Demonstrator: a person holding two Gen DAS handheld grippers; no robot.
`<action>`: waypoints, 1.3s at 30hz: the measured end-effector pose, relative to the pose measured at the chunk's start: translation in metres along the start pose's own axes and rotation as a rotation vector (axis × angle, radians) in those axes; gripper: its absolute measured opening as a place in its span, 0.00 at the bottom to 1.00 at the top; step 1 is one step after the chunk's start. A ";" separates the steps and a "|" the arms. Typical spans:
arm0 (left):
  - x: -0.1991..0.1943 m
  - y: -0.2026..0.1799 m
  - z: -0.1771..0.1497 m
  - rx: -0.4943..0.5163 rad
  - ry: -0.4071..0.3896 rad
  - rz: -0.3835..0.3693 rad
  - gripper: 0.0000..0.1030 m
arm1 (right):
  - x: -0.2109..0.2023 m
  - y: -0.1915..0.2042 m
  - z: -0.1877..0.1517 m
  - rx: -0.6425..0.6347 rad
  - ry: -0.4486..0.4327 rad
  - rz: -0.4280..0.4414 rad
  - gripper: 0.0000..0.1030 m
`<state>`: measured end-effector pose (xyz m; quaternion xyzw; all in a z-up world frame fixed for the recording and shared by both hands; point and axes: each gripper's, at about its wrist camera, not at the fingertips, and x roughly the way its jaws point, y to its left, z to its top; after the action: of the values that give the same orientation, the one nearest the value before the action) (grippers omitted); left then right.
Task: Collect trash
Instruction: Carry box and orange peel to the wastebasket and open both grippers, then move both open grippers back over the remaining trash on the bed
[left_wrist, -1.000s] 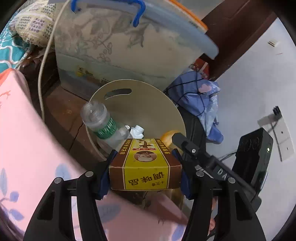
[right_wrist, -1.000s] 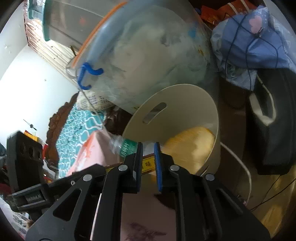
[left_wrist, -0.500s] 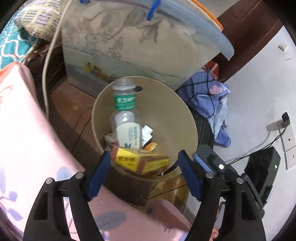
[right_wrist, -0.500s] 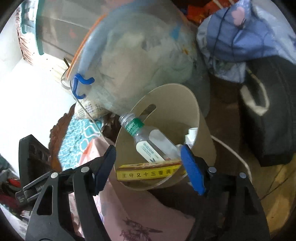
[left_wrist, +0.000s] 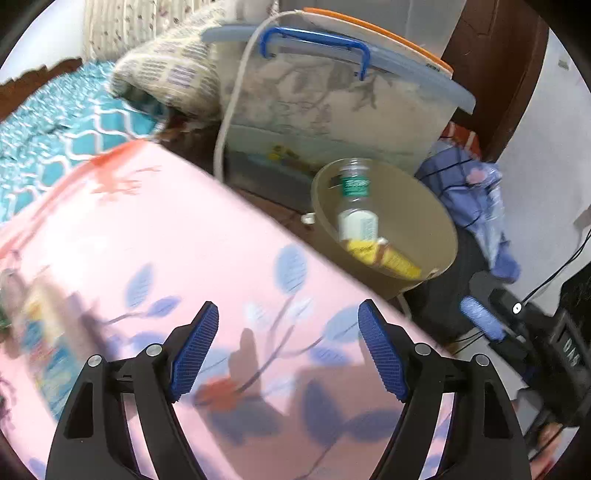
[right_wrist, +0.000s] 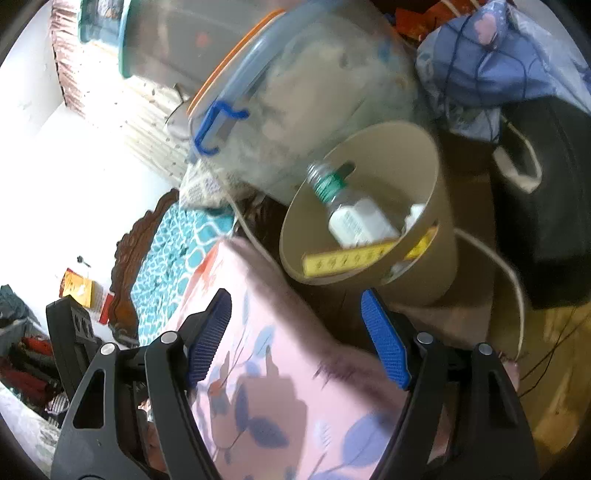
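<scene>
A beige trash bin (left_wrist: 447, 236) (right_wrist: 439, 177) stands on the floor beside the bed. Inside it a clear plastic bottle (left_wrist: 356, 221) (right_wrist: 354, 218) with a green label leans upright, and a yellow and brown box (left_wrist: 391, 258) (right_wrist: 343, 258) lies across the bin's near side. My left gripper (left_wrist: 288, 354) hovers over the pink floral bedding (left_wrist: 184, 240), away from the bin, its jaws opening with nothing between them. My right gripper (right_wrist: 295, 336) stands open and empty, a little short of the bin over the bed's edge.
A clear storage box with a blue handle (left_wrist: 332, 99) (right_wrist: 218, 129) stands behind the bin. A blue cloth bundle (left_wrist: 476, 192) and a black bag (right_wrist: 546, 206) lie to its right. A white cord (left_wrist: 229, 122) hangs beside the box. A teal patterned sheet (left_wrist: 55, 140) covers the bed's far side.
My left gripper let go of the yellow box, which dropped into the bin. The right gripper went from shut to open. Both pulled back from the bin over the pink bedding.
</scene>
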<state>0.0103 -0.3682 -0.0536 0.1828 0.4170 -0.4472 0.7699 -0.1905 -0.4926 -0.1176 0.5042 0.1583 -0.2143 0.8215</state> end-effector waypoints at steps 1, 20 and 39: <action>-0.006 0.004 -0.006 0.008 -0.008 0.026 0.72 | 0.001 0.003 -0.005 -0.002 0.011 0.003 0.72; -0.069 0.064 -0.083 0.001 -0.066 0.219 0.76 | 0.000 0.057 -0.070 -0.105 0.108 -0.021 0.73; -0.107 0.144 -0.141 -0.172 -0.053 0.311 0.76 | 0.019 0.111 -0.118 -0.230 0.212 -0.024 0.73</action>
<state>0.0374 -0.1417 -0.0635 0.1666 0.4002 -0.2899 0.8533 -0.1223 -0.3459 -0.0943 0.4247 0.2737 -0.1504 0.8498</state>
